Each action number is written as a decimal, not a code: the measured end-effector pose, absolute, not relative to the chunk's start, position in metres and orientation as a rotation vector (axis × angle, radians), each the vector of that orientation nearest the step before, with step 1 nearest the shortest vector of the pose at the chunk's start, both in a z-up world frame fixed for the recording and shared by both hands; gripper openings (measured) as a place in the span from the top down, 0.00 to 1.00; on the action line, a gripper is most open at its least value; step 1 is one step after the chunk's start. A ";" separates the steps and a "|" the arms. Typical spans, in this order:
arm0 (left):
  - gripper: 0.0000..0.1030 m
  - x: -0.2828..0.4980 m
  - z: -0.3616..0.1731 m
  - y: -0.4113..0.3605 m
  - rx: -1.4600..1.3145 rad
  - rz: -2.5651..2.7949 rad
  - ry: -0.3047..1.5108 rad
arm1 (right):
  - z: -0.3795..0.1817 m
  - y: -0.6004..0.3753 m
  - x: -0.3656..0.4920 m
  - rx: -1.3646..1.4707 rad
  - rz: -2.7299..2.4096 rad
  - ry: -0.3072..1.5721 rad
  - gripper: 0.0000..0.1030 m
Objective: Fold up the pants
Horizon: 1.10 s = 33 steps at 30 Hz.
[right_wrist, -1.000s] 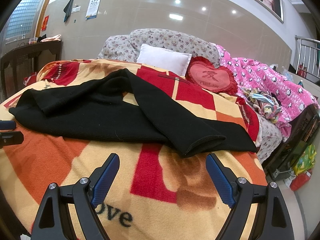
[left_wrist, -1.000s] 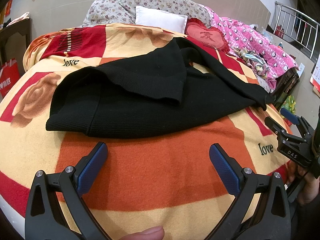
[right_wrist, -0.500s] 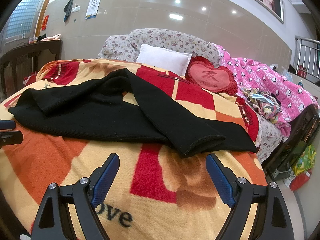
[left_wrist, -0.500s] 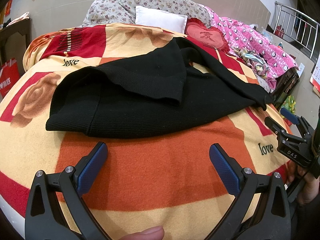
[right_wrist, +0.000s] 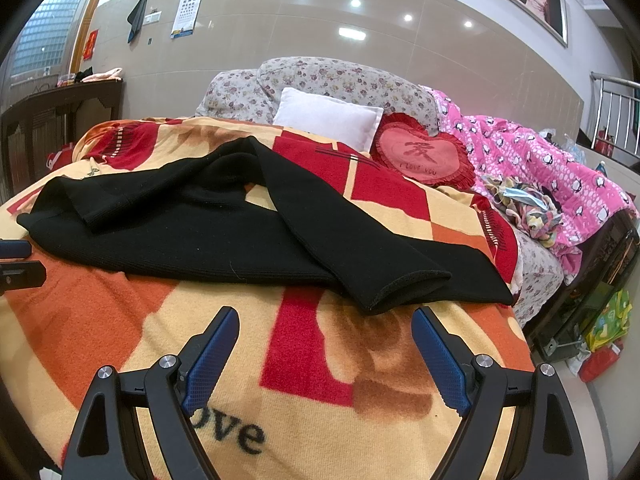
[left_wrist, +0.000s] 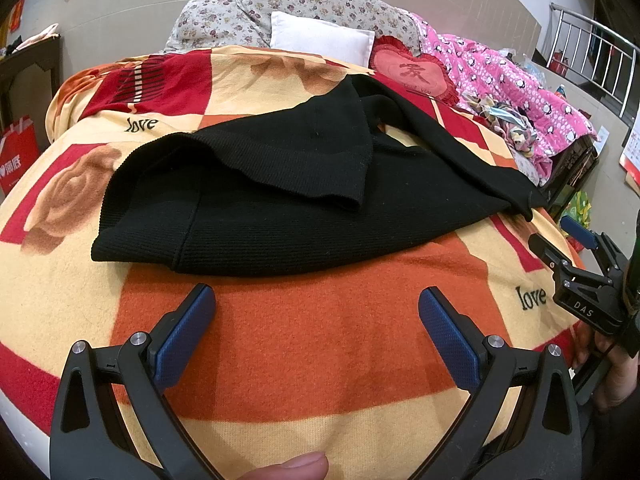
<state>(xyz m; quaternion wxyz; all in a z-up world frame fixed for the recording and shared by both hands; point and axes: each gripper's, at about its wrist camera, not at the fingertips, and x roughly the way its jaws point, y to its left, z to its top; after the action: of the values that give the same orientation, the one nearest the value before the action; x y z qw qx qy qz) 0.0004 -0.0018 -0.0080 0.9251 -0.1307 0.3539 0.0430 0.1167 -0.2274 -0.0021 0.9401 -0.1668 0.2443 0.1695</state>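
The black knit pants lie crumpled across the middle of the bed, on a patterned blanket of orange, red and cream squares, with one leg thrown loosely over the other. The left tongs are spread wide and hold nothing, hovering over bare blanket just short of the near edge of the pants. The right tongs are likewise spread wide and empty, poised just short of the leg cuff that lies on top. The step in hand appears to be the first grasp, so straighten the garment before any fold is attempted. Take the top cuff with the right tongs and the waist end with the left tongs, catch both layers of fabric well inside the hem, then lift and draw the ends apart so the crossed leg falls free. The knit looks soft and likely to stretch, so pull evenly and keep the blanket out of the grip. The lower leg is partly covered by the upper one, so its cuff shows only in part. Which end is truly the waistband cannot be confirmed, as black fabric hides seams and folds. The bed's near edge is cut off by both views.
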 end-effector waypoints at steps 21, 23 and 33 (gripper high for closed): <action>0.01 -0.020 -0.006 0.050 -0.607 -0.259 0.665 | 0.007 -0.241 0.118 -0.270 0.321 0.480 0.16; 0.01 -0.022 -0.005 0.051 -0.597 -0.294 0.673 | 0.006 -0.241 0.119 -0.263 0.323 0.486 0.16; 0.03 -0.013 0.002 0.094 -0.680 -0.134 0.726 | 0.005 -0.241 0.120 -0.276 0.319 0.490 0.16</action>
<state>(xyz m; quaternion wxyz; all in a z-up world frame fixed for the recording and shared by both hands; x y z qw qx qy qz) -0.0128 0.0937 0.0025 0.8766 -0.3260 0.3480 -0.0644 0.1198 -0.2412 0.0048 0.9481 -0.1357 0.2409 0.1569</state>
